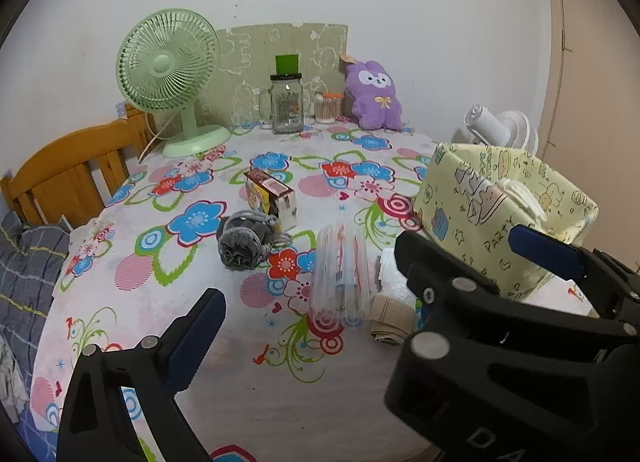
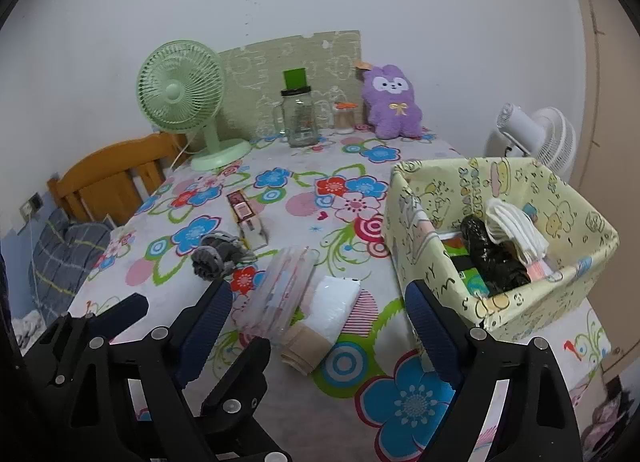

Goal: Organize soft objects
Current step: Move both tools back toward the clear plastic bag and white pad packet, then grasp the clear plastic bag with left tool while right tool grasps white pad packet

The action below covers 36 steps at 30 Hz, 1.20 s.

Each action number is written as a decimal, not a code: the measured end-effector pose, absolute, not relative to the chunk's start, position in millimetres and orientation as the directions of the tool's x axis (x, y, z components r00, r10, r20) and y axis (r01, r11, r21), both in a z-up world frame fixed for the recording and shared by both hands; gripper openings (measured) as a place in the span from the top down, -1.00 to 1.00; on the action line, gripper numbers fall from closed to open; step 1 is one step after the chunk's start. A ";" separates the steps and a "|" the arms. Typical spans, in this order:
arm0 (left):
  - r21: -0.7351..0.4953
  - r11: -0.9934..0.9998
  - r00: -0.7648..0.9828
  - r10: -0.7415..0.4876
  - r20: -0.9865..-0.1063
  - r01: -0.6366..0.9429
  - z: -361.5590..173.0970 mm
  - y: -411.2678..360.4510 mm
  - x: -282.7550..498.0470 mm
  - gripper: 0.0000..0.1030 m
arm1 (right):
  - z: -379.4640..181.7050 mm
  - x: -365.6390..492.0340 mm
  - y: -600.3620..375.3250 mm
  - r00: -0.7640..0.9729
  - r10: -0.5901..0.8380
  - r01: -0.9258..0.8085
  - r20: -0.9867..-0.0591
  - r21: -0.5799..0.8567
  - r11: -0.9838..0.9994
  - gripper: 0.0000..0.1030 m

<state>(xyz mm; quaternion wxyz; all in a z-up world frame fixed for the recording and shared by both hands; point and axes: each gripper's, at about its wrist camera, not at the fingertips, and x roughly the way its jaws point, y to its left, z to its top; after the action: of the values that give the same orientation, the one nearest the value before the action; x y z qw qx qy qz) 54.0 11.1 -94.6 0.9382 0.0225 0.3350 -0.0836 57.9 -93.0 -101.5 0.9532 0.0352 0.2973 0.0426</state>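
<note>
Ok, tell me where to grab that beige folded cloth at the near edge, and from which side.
Take the beige folded cloth across its short width, coming from above and the near side with the open right claw. It lies flat with its far end tucked against the white packet and the clear pouch, so the near end is probably freest.

Left gripper (image 1: pixel 404 274) right finger hiding the yellow box (image 1: pixel 480 197) near corner, jar (image 2: pixel 301 117) label unreadable, bench (image 2: pixel 360 402) near edge cut off
</note>
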 end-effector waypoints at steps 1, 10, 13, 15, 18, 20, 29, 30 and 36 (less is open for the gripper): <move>-0.013 0.985 0.760 -0.142 -0.634 0.173 -96.5 10.8 55.2 -0.91 | -103.3 58.1 -92.9 0.820 0.099 -0.057 -0.564 0.091 0.994 -0.74; -0.023 0.984 0.745 -0.150 -0.650 0.179 -111.4 15.0 70.3 -0.78 | -121.2 66.2 -87.4 0.789 0.101 -0.061 -0.606 0.086 0.994 -0.44; -0.011 0.982 0.738 -0.151 -0.658 0.191 -116.9 12.5 76.1 -0.70 | -128.8 68.8 -89.7 0.779 0.087 -0.039 -0.621 0.091 0.995 -0.44; -0.018 0.977 0.727 -0.172 -0.664 0.214 -119.8 9.5 79.2 -0.65 | -131.5 69.8 -92.9 0.775 0.081 -0.024 -0.627 0.100 0.995 -0.43; -0.023 0.971 0.719 -0.193 -0.667 0.239 -123.2 4.8 83.5 -0.62 | -134.9 71.7 -98.6 0.771 0.066 0.007 -0.634 0.112 0.994 -0.43; -0.032 0.967 0.715 -0.208 -0.667 0.251 -125.5 2.9 85.7 -0.53 | -136.8 73.5 -101.8 0.766 0.061 0.025 -0.639 0.124 0.992 -0.43; -0.057 0.971 0.698 -0.208 -0.686 0.234 -138.9 1.8 98.0 -0.24 | -145.9 79.9 -106.6 0.744 0.041 0.080 -0.667 0.150 0.986 -0.40; -0.058 0.970 0.691 -0.210 -0.691 0.236 -141.0 1.0 99.3 -0.19 | -147.5 80.5 -107.3 0.740 0.039 0.084 -0.671 0.149 0.985 -0.40; -0.067 0.968 0.671 -0.216 -0.709 0.241 -147.7 1.8 103.5 0.15 | -154.6 84.8 -107.1 0.724 0.038 0.088 -0.689 0.147 0.985 -0.38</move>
<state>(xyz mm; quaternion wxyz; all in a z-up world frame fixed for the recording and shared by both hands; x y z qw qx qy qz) 103.5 1.8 -147.7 0.9140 0.0159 0.3857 -0.1250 84.8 -107.1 -154.6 0.9245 0.0848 0.3714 -0.0134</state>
